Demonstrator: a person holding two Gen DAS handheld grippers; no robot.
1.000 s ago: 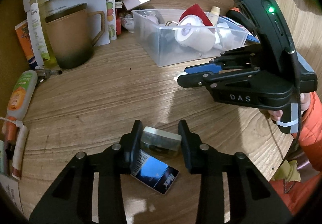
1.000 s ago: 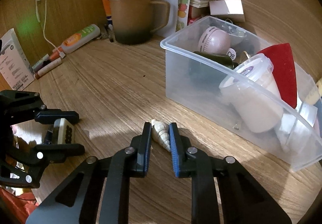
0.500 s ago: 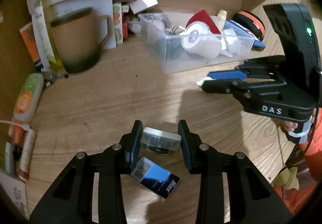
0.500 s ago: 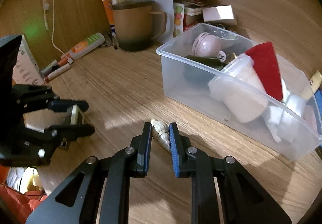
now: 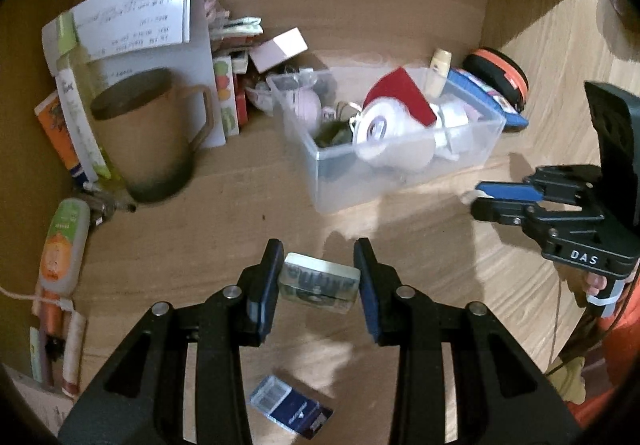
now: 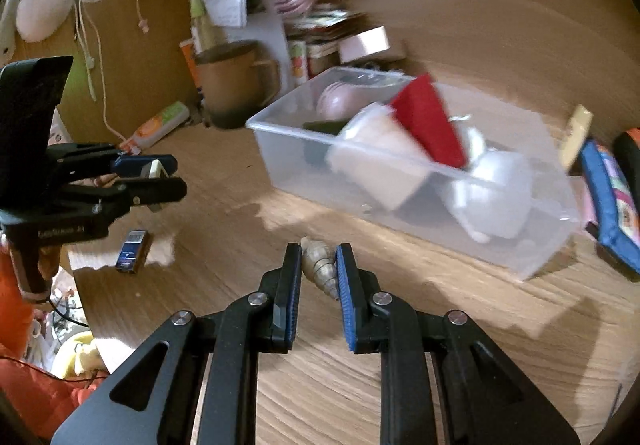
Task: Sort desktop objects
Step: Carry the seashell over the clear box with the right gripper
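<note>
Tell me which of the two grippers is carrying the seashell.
The right gripper: its blue pads clamp the spiral seashell above the desk. The left gripper holds a clear rectangular case instead.

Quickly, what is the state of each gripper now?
Left gripper: closed on a small clear box.
Right gripper: closed on a spiral seashell.
</note>
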